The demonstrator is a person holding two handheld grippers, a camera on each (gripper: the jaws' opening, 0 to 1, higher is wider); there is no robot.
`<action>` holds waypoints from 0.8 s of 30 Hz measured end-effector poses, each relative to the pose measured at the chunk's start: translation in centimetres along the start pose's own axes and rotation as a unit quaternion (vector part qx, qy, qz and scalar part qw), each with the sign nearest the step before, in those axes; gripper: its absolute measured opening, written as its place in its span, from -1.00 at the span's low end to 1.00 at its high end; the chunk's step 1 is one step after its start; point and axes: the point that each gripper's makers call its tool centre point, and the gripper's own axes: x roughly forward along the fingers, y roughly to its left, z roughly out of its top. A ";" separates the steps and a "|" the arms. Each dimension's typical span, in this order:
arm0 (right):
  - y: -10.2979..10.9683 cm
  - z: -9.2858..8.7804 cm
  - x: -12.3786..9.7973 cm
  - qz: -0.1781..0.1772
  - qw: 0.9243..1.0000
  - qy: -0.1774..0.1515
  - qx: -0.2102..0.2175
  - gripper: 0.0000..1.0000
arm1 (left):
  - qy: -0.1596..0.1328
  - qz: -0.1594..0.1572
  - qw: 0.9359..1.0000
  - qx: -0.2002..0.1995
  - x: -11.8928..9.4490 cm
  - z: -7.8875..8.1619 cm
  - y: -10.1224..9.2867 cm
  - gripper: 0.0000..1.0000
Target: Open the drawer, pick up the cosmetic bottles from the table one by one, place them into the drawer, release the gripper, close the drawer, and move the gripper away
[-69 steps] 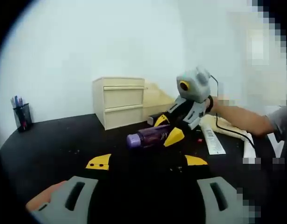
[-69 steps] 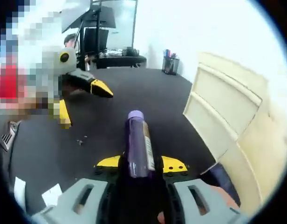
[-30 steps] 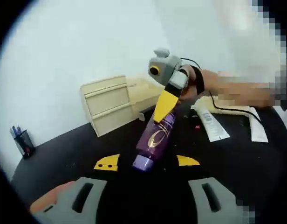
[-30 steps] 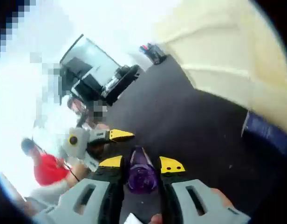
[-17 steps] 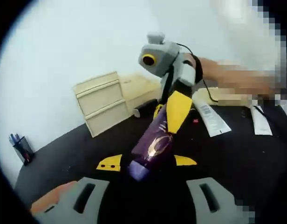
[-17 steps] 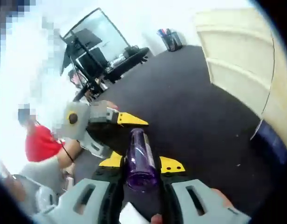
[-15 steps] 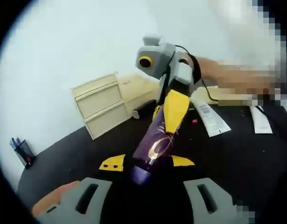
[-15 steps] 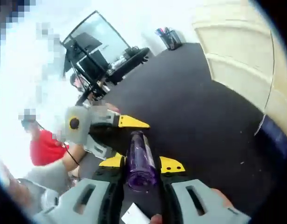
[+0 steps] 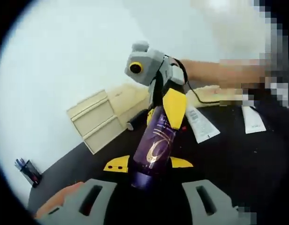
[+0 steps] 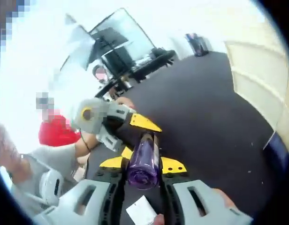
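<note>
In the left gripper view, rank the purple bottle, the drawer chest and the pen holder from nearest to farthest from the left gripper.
1. purple bottle: its end sits between the jaws of the left gripper, held from above by the right gripper.
2. drawer chest: behind, to the left on the black table.
3. pen holder: far left edge, farthest.

Bottle neck: the purple bottle's (image 9: pixel 155 147) far end is hidden behind the right tool's (image 9: pixel 164 112) yellow jaws.
Bottle print: gold marking (image 9: pixel 155 150) blurred, unreadable.
Pen cup (image 9: pixel 27 171): contents too small to tell.

Drawer unit (image 9: pixel 98 120) on table (image 9: pixel 257 154), tubes (image 9: pixel 197 124) lying right of it
</note>
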 end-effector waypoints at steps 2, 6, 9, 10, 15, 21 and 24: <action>0.4 -0.2 0.1 -0.003 1.000 0.004 -0.017 -0.49 | -0.006 -0.004 1.000 0.001 -0.1 0.4 -0.2 -0.51; 0.7 -0.9 1.1 -0.022 0.998 0.035 -0.045 -0.48 | -0.005 -0.020 1.000 0.013 -0.3 0.5 -0.7 -0.51; 0.4 -1.5 1.5 -0.035 0.997 0.055 -0.030 -0.49 | 0.003 -0.024 0.999 0.023 -0.3 0.2 -0.9 -0.51; 0.0 -1.2 1.3 -0.034 0.997 0.060 -0.024 -0.49 | 0.006 -0.026 0.999 0.025 -0.3 0.1 -1.0 -0.51; -0.3 -1.0 1.5 -0.047 0.996 0.065 0.034 -0.51 | 0.009 -0.017 1.000 0.016 -0.6 -0.2 0.0 -0.50; -1.5 2.1 0.9 0.044 0.967 -0.051 0.245 -0.51 | -0.058 0.031 0.995 -0.079 -1.6 1.4 2.8 -0.46; -2.5 2.5 0.5 0.048 0.962 -0.079 0.258 -0.51 | -0.086 0.049 0.989 -0.110 -2.5 2.0 4.3 -0.34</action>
